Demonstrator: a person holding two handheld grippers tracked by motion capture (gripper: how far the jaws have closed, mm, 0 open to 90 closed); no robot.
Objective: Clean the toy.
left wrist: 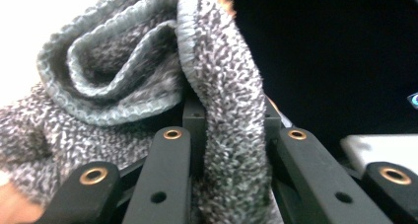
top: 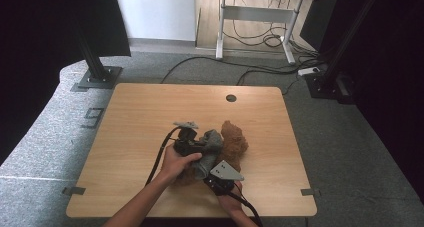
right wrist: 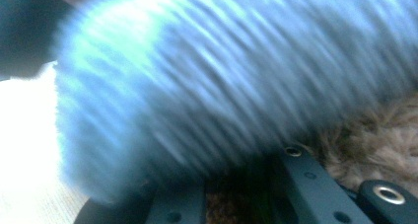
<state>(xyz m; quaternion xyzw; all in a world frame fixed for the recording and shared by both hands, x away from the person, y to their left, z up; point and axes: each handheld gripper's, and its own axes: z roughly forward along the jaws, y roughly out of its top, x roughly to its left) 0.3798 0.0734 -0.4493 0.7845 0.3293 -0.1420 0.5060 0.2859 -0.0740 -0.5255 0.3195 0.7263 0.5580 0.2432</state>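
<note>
Left of the brown furry cloth [top: 234, 139], the left tongs [top: 199, 146] pinch a fold of the grey knit sock [top: 209, 149]; in the left gripper view the knit [left wrist: 222, 110] runs down between the jaws. Nearer the person than that cloth, the right tongs [top: 216, 176] press into the sock's lower end, where blur leaves their grip impossible to tell. The sock lies mid-tabletop [top: 135, 117], touching the brown cloth. If the hands pull apart, the knit may slip free or drag the cloth along.

Wooden table [top: 140, 112] (round hole [top: 230, 98] near far edge), grey carpet [top: 350, 152], white desk frame [top: 255, 14]
</note>
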